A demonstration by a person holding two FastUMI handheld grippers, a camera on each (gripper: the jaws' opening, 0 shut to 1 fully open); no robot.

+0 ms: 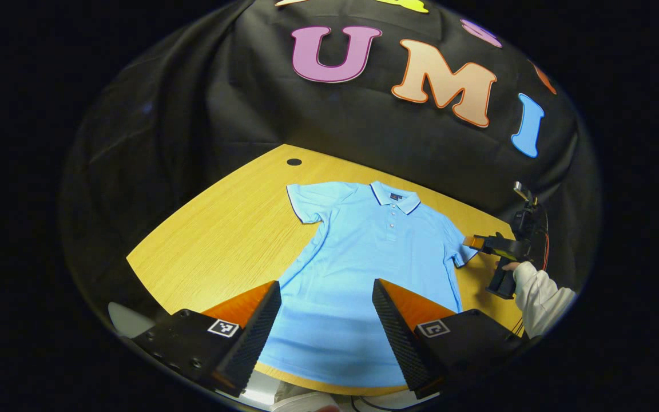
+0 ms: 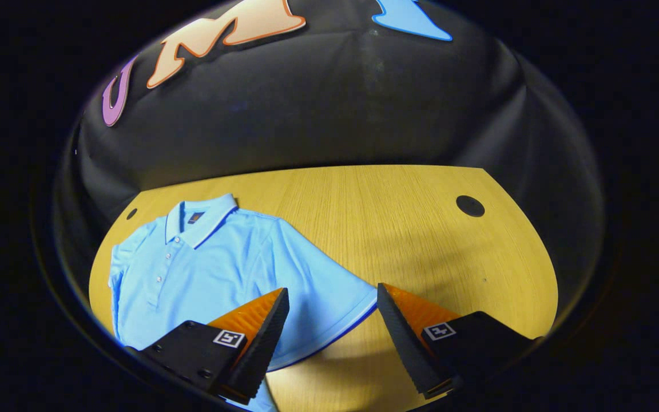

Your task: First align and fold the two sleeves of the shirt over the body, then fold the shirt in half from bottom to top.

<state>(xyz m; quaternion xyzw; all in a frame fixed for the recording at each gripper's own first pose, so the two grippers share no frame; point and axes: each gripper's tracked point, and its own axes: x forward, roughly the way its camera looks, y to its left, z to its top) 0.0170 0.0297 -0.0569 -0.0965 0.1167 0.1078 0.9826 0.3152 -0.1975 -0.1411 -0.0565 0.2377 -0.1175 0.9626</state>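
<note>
A light blue polo shirt (image 1: 364,257) lies flat and face up on the wooden table (image 1: 215,240), collar toward the far wall, both short sleeves spread out. My left gripper (image 1: 326,320) hovers open over the shirt's lower body, nothing between its fingers. In the left gripper view the right gripper (image 1: 478,243), held by a hand in a white sleeve (image 1: 538,294), sits at the shirt's right sleeve (image 1: 458,249). In the right gripper view my right gripper (image 2: 332,335) is open, its jaws on either side of that sleeve's hem (image 2: 335,309).
Round dark cable holes sit in the table at the far left corner (image 1: 294,162) and far right (image 2: 470,206). Bare wood (image 2: 421,229) stretches to the right of the shirt. The black cloth wall (image 1: 306,126) closes off the back.
</note>
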